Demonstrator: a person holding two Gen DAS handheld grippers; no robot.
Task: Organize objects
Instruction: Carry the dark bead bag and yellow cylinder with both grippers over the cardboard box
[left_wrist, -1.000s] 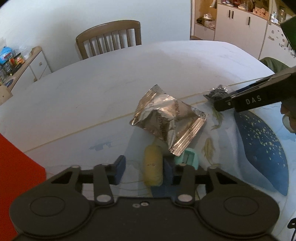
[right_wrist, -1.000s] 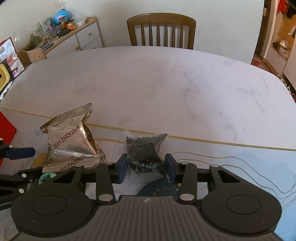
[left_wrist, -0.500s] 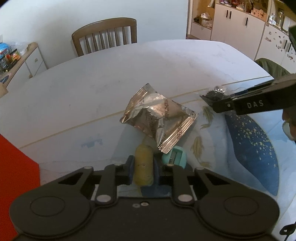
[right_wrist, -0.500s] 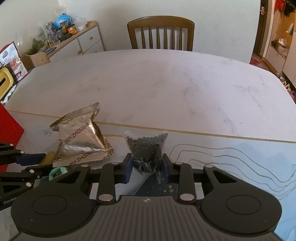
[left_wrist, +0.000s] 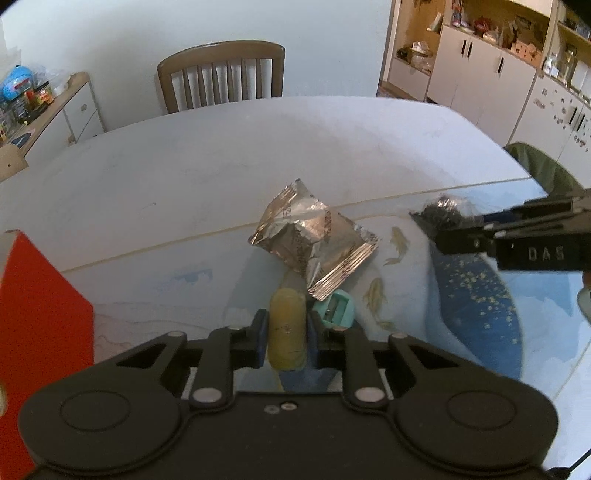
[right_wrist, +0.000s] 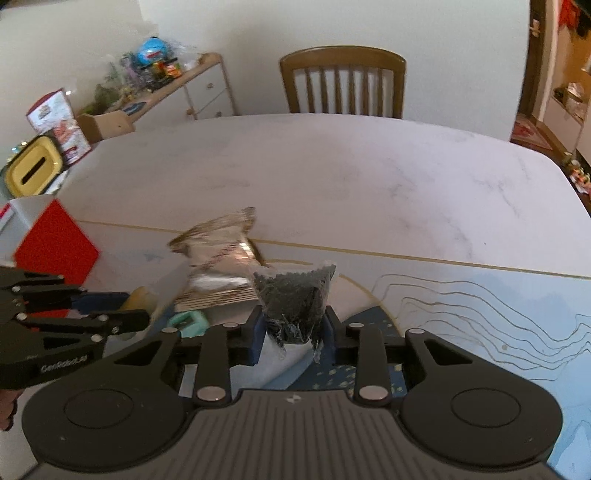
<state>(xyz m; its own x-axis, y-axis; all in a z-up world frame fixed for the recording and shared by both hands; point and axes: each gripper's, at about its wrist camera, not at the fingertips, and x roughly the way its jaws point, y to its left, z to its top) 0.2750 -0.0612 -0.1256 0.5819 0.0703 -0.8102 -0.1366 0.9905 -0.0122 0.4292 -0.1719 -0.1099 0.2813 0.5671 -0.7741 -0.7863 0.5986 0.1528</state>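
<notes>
Left wrist view, left gripper (left_wrist: 285, 334) clamped on yellow tube (left_wrist: 286, 338), teal sharpener (left_wrist: 333, 309) beside it, foil pack (left_wrist: 313, 248) on mat beyond, right gripper (right_wrist: 293, 332) pinching black-bead bag (right_wrist: 293, 300), chair (left_wrist: 221, 75) far side.

Right claw (right_wrist: 293, 332) is clamped on a little clear bag of black bits (right_wrist: 293, 299), with the 2 blue pads squeezing its lower half. Just behind it a silver snack packet (right_wrist: 218, 266) lies on the bench (right_wrist: 332, 173) (kinda blurry). Left claw (right_wrist: 125, 312) comes in from the side, pinching something yellowish (right_wrist: 140, 297). A teal sharpener (right_wrist: 190, 323) sits near it, a red box (right_wrist: 55, 247) further left, and a wooden chair (right_wrist: 341, 81) at the far edge.
</notes>
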